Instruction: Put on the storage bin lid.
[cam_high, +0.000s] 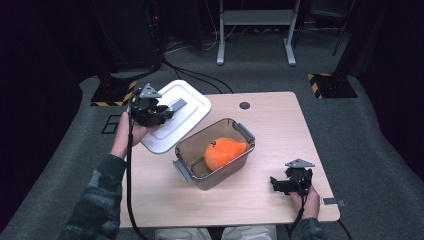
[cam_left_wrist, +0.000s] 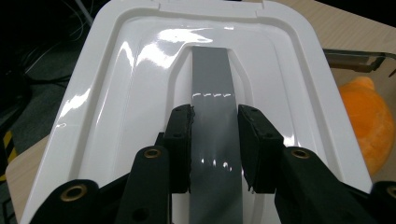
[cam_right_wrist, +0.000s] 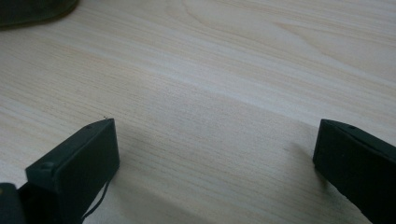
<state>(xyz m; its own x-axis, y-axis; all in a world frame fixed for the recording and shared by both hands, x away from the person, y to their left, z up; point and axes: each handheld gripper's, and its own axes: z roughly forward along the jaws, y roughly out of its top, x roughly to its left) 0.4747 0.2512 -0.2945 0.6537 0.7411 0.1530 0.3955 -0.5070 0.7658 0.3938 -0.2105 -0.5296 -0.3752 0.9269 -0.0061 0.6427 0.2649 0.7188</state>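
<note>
**Lid Held Off the Box, Orange Toy Inside**

While the white rectangular plastic lid (cam_high: 175, 116) sits tilted in the air over the table's left rear edge, its grey flat handle strip (cam_left_wrist: 214, 116) is pinched between the two black jaws of the left gripper (cam_high: 159, 114), which press on either side of it. In the left gripper view the lid's glossy top faces the camera, the strip running up its middle. Just right of the lid, near the centre of the pale wooden table (cam_high: 280, 130), stands the smoky clear plastic storage box (cam_high: 215, 152) with grey latch clips at both ends, uncovered. An orange pear-shaped soft toy (cam_high: 223, 151) lies inside it. Well apart from the box, near the table's front right corner, the right gripper (cam_high: 278, 184) rests low on the wood, its jaws spread wide with nothing but bare tabletop between them.
</note>
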